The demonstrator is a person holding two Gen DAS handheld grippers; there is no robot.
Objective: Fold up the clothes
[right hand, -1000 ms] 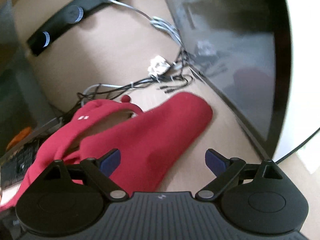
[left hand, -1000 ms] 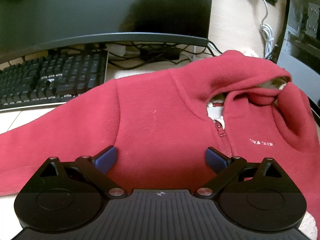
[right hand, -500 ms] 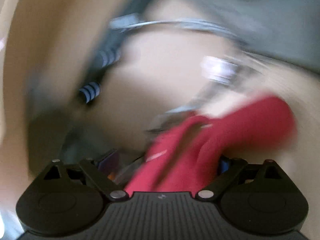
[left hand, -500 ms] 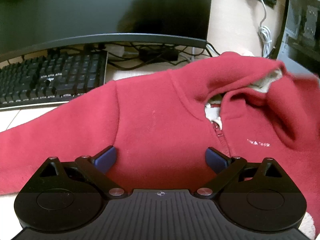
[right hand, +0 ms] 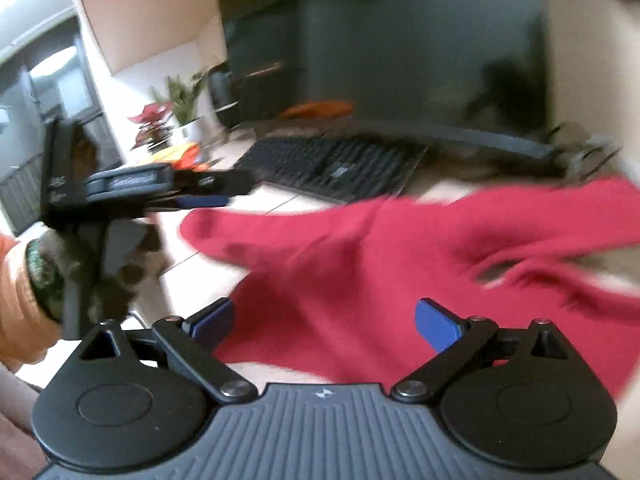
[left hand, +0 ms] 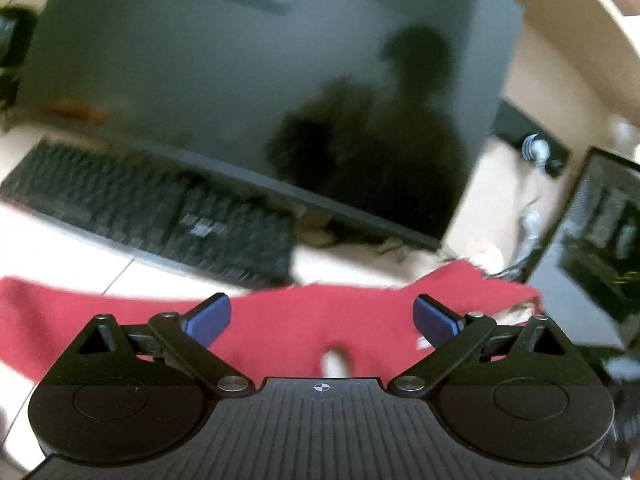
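A red zip hoodie (left hand: 288,312) lies spread on the pale desk, one sleeve (left hand: 32,304) reaching out to the left. My left gripper (left hand: 324,316) hovers above the garment, its blue pads wide apart and nothing between them: open. In the right wrist view the hoodie (right hand: 360,248) fills the middle, blurred, with the sleeve end (right hand: 208,228) towards the left. My right gripper (right hand: 325,320) is open over the hoodie's near edge, gripping no cloth. The left gripper (right hand: 208,190) shows side-on at the left, held by a gloved hand (right hand: 120,264).
A black keyboard (left hand: 160,216) and a large dark monitor (left hand: 240,100) stand just behind the hoodie. A computer case (left hand: 592,248) and cables (left hand: 532,224) are at the right. Potted plants (right hand: 172,116) stand far left on the desk.
The left gripper rose and drew back, so the hoodie sits lower in its view. The right gripper rolled and swung left, from the case and hood to the keyboard side. Both stayed open.
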